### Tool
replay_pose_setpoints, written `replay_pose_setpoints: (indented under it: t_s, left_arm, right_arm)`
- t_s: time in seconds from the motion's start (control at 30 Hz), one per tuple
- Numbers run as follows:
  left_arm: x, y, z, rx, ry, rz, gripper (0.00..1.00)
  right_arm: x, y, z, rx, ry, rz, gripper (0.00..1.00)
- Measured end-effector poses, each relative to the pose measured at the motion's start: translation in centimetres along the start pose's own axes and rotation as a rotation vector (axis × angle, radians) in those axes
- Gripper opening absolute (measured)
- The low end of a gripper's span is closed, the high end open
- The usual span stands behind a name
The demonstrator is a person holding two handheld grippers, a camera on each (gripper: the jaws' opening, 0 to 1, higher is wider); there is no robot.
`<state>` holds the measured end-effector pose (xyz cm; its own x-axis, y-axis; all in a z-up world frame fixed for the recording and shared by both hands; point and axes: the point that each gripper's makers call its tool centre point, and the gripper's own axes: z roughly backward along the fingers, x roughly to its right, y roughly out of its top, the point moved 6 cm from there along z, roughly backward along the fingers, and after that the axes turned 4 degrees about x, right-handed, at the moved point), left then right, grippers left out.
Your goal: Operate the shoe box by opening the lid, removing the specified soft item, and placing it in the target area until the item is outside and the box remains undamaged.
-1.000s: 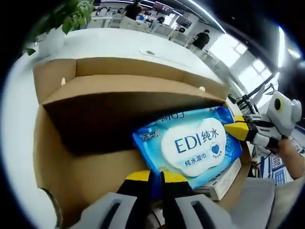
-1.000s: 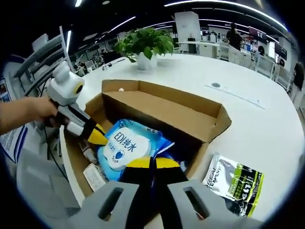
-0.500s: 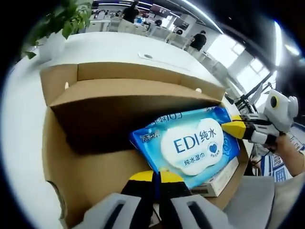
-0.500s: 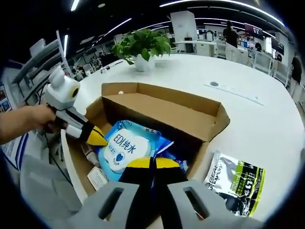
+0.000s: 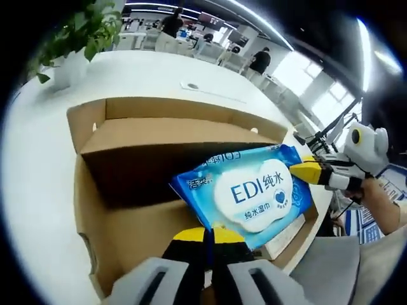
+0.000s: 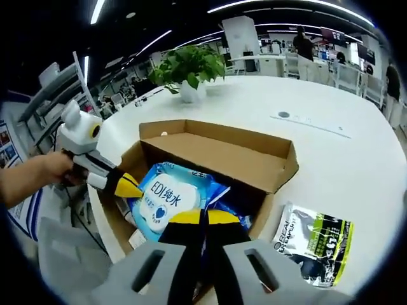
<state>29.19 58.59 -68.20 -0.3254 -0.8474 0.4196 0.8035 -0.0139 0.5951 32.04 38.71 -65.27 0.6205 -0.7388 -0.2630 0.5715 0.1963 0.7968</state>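
White desk, open shoe box; both claws clamped on wet-wipes pack edges; soft, slippery film, likely sags.

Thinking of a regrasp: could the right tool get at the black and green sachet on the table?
Probably yes, once it lets go: the right tool is shut on the wet wipes pack, but the sachet lies uncovered beside the box.

White round table — open cardboard shoe box, potted plant, green-black packet.
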Motion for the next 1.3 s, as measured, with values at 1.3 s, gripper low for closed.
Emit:
replay_pose_setpoints:
  t_s: [1.3]
  left_arm:
    - [9.5,4.5,-1.8,0.036,-0.102,-0.065,0.00]
  right_arm:
    - [6.6,0.7,7.8,0.070,-0.136,-0.194,0.00]
